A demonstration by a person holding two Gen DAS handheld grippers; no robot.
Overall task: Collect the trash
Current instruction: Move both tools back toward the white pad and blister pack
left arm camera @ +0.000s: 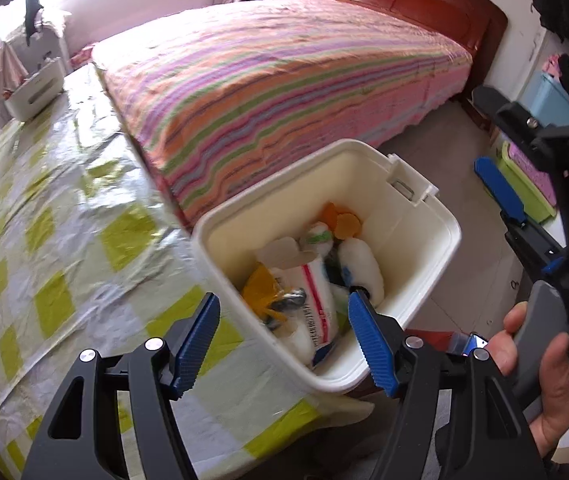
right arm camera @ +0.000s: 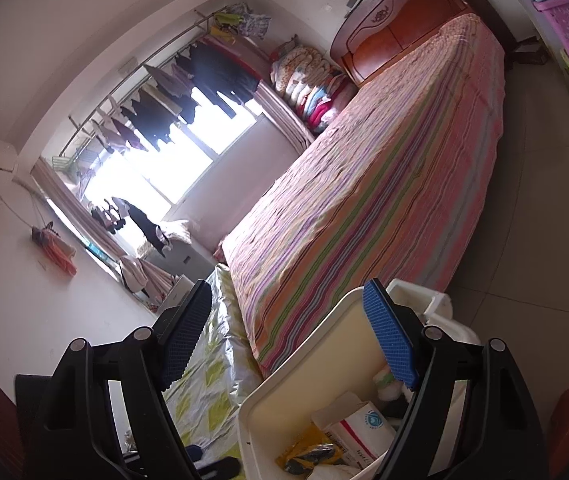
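A white plastic bin (left arm camera: 416, 240) sits at the table's right edge, also in the right wrist view (right arm camera: 308, 364). It holds trash: a white carton with red print (left arm camera: 316, 292), a yellow wrapper (left arm camera: 258, 288), white wads (left arm camera: 364, 264) and orange pieces (left arm camera: 342, 218). My left gripper (left arm camera: 284, 344) is open and empty, hovering over the bin's near rim. My right gripper (right arm camera: 288, 336) is open and empty above the bin; it also shows in the left wrist view (left arm camera: 500, 192), held by a hand (left arm camera: 540, 364) to the bin's right.
The table wears a crinkled yellow-and-white checked cover (left arm camera: 64, 248). A second white bin (left arm camera: 36, 92) stands at its far end. A bed with a striped spread (left arm camera: 284, 80) lies just beyond. Coloured storage boxes (left arm camera: 532, 184) stand on the floor at right.
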